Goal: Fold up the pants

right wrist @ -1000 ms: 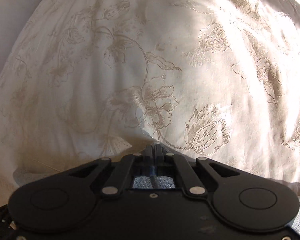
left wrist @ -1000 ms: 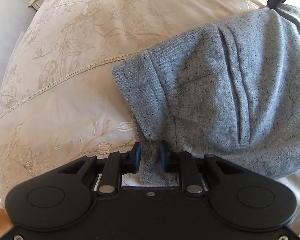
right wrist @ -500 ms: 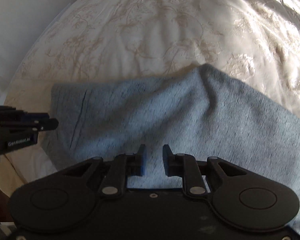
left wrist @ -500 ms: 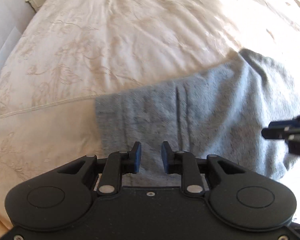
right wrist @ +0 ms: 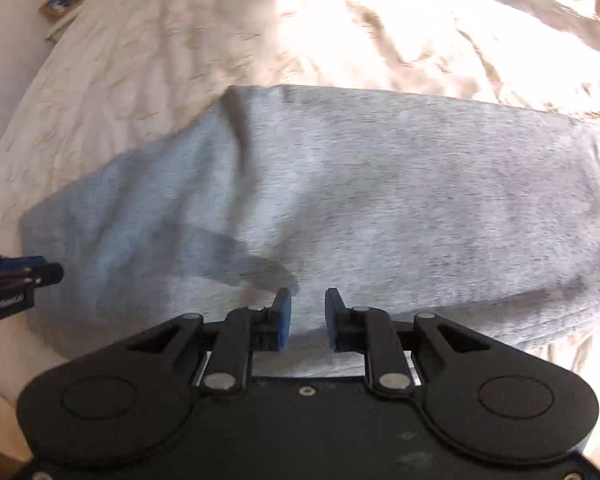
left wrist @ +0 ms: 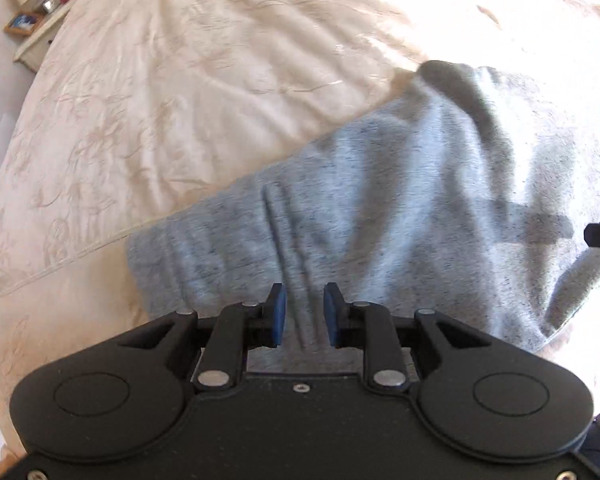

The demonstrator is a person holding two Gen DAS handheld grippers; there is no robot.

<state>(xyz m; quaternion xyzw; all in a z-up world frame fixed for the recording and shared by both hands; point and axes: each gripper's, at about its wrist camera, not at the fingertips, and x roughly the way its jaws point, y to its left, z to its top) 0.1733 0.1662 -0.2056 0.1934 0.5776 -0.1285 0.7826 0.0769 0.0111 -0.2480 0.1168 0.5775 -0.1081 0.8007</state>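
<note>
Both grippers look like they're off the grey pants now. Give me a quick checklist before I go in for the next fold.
1. Left gripper empty: ok. Its jaws have just been opening; nothing is pinched, the fabric lies below them.
2. Right gripper empty: ok. Its jaws have just been opening, with nothing clamped between them.
3. Grey pants resting on the bedspread: ok, folded over into a broad band.
4. Fold lying flat: not ok, a raised ridge runs down near the far left corner.
5. Edges of the layers lined up: cannot tell, frames are blurred.
6. Grippers apart from each other: ok.
</note>
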